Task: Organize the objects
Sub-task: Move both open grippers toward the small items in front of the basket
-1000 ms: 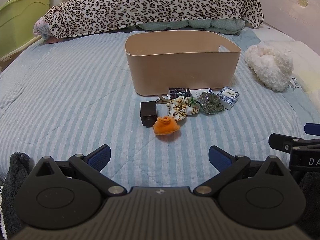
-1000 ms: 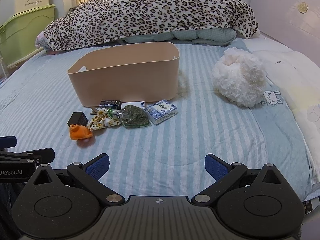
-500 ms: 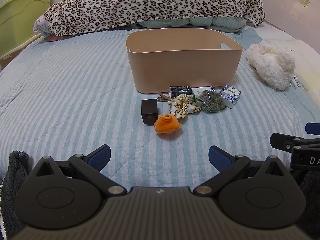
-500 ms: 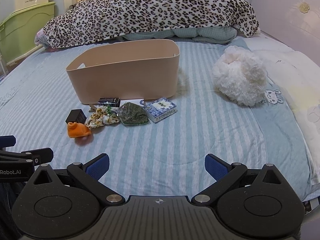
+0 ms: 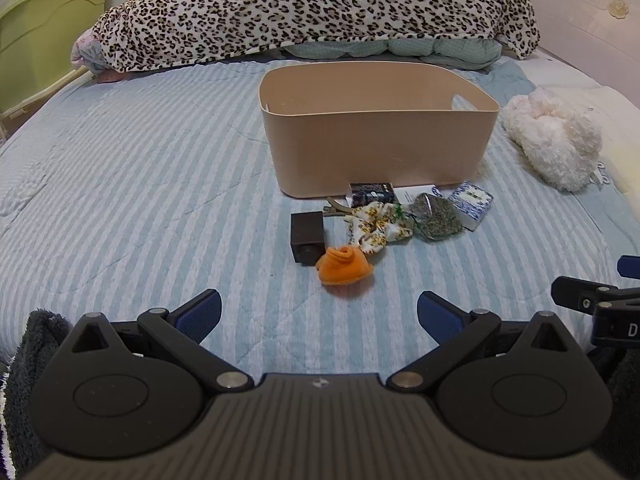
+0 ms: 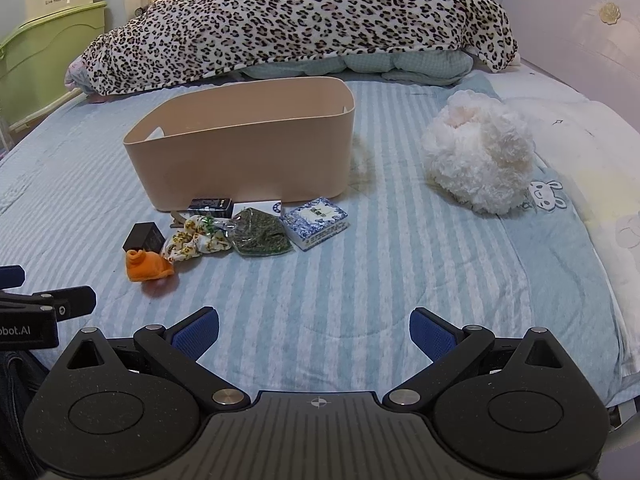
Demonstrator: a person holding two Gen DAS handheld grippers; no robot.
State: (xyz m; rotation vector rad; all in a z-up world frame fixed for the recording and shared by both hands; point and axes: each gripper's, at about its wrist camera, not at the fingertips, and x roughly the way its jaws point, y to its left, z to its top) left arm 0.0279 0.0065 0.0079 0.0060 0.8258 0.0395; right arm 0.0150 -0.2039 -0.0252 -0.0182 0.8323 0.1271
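Observation:
A tan bin (image 5: 380,148) (image 6: 244,152) stands on the striped bed. In front of it lie an orange cloth (image 5: 344,266) (image 6: 148,266), a dark cube (image 5: 307,237) (image 6: 143,237), a floral scrunchie (image 5: 378,226) (image 6: 198,238), a green herb bag (image 5: 436,218) (image 6: 260,232), a blue-white box (image 5: 471,204) (image 6: 314,222) and a black box (image 5: 370,193) (image 6: 210,207). My left gripper (image 5: 319,314) is open and empty, just short of the orange cloth. My right gripper (image 6: 314,330) is open and empty, right of the pile.
A fluffy white plush (image 5: 552,146) (image 6: 480,160) lies right of the bin. A leopard-print blanket (image 5: 312,12) (image 6: 296,20) is heaped at the back. A green cabinet (image 5: 40,36) stands at the far left. A white quilt (image 6: 592,148) lies along the right edge.
Both grippers have moved forward a little toward the pile and bin, which appear lower and closer in view. Both stay open.

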